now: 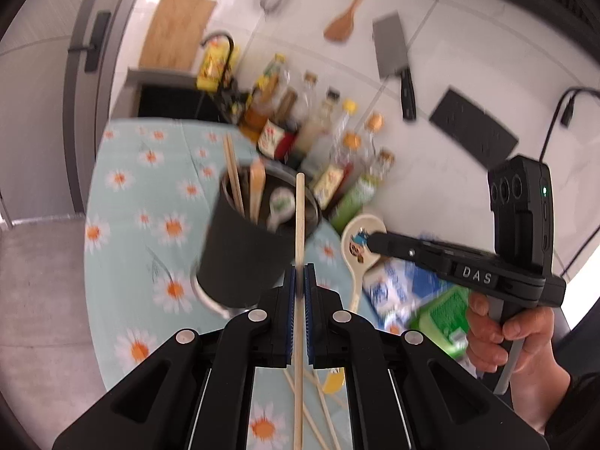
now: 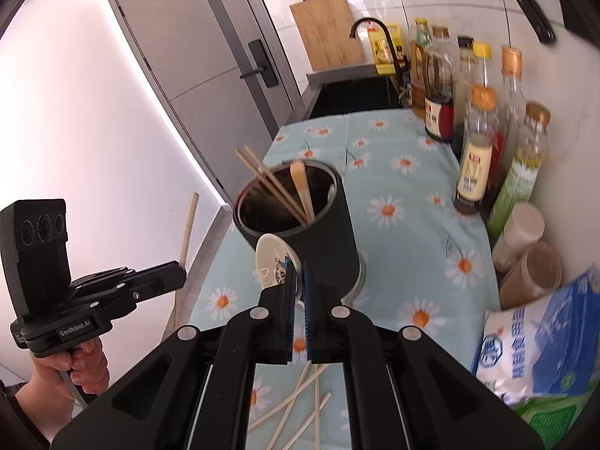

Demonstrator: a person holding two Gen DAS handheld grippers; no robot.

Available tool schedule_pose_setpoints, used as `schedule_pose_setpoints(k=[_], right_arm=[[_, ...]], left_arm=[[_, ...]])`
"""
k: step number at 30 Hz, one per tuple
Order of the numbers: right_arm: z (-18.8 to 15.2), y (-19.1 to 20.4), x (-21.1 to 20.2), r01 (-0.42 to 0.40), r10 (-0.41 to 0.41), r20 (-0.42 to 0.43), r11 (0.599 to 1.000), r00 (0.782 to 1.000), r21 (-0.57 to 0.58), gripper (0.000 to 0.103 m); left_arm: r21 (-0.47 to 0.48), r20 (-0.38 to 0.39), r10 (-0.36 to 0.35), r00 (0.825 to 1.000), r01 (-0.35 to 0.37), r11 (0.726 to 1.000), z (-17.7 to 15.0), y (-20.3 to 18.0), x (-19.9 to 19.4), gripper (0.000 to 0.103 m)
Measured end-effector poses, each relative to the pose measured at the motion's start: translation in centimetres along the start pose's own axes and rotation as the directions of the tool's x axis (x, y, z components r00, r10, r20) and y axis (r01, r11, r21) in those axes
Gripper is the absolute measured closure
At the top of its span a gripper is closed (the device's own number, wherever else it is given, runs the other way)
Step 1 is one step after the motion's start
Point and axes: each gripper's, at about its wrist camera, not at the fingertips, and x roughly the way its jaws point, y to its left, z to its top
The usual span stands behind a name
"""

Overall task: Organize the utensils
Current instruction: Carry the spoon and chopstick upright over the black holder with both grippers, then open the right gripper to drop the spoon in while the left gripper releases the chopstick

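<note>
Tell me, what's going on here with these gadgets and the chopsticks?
A person is tidying utensils into a black holder on a flowered cloth. The left gripper is shut on a single chopstick; the right gripper is shut on a cartoon-printed ceramic spoon. The holder already contains chopsticks and a wooden utensil. More loose chopsticks lie on the cloth.

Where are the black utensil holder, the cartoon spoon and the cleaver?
Black utensil holder (image 2: 322,225), right wrist view, side wall.
Cartoon spoon (image 2: 275,262), right wrist view, bowl.
Cleaver (image 1: 392,45), left wrist view, blade.
</note>
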Motion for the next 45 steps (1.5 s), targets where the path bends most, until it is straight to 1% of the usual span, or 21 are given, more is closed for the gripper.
schedule_pose_setpoints(k=[5,8,11,15,18,20,24,28,31,34,37,41,45], right_arm=[[2.8,1.0,-0.6,0.038,-0.035,0.07,0.998,0.997,-0.049,0.098],[4.5,1.1,-0.5,0.044,-0.038,0.099,0.997,0.994,-0.06,0.098],[5.8,1.4,-0.4,0.059,-0.049,0.124,0.995,0.991,-0.077,0.098],[7.6,1.6,-0.5,0.077,-0.061,0.155,0.992,0.986,-0.098,0.098],[8.7,1.6,-0.7,0.084,-0.063,0.183,0.991,0.981,-0.107,0.098],[9.4,1.7,-0.8,0.098,-0.073,0.203,0.988,0.976,-0.119,0.098],[10.3,1.8,-0.8,0.122,-0.088,0.232,0.983,0.969,-0.137,0.098],[11.0,1.5,-0.5,0.143,-0.103,0.252,0.979,0.962,-0.144,0.098],[11.1,1.4,0.0,0.143,-0.102,0.261,0.98,0.96,-0.141,0.098],[10.8,1.1,0.9,0.132,-0.094,0.257,0.982,0.962,-0.136,0.098],[10.4,0.9,2.0,0.133,-0.097,0.245,0.982,0.965,-0.133,0.098],[10.0,0.6,3.3,0.141,-0.108,0.23,0.981,0.967,-0.132,0.098],[9.5,0.3,4.2,0.132,-0.104,0.21,0.983,0.972,-0.126,0.098]], left_arm=[[0.006,0.106,-0.005,0.994,0.005,1.0,2.5,0.0,-0.4,0.099],[0.018,0.164,-0.008,0.986,0.005,1.0,4.0,-0.3,-0.5,0.099],[0.022,0.226,-0.012,0.974,0.007,1.0,5.6,-0.5,-0.5,0.099],[0.035,0.27,-0.037,0.962,0.028,0.999,7.6,-0.8,-0.1,0.099],[0.05,0.303,-0.044,0.952,0.031,0.998,8.7,-1.0,0.1,0.099],[0.051,0.323,-0.044,0.945,0.029,0.998,9.3,-1.0,0.3,0.099],[0.062,0.375,-0.036,0.926,0.014,0.998,10.2,-0.8,0.6,0.099],[0.042,0.4,-0.016,0.917,-0.001,0.999,10.8,0.1,1.2,0.099],[0.02,0.417,0.0,0.909,-0.01,1.0,11.0,0.9,2.0,0.099],[0.004,0.426,0.017,0.905,-0.021,1.0,10.9,1.6,2.8,0.099],[0.002,0.418,0.036,0.908,-0.041,0.999,10.6,1.8,3.9,0.099],[0.04,0.398,0.049,0.916,-0.071,0.997,10.0,1.6,5.2,0.099],[0.058,0.382,0.062,0.922,-0.091,0.994,9.2,1.7,6.1,0.099]])
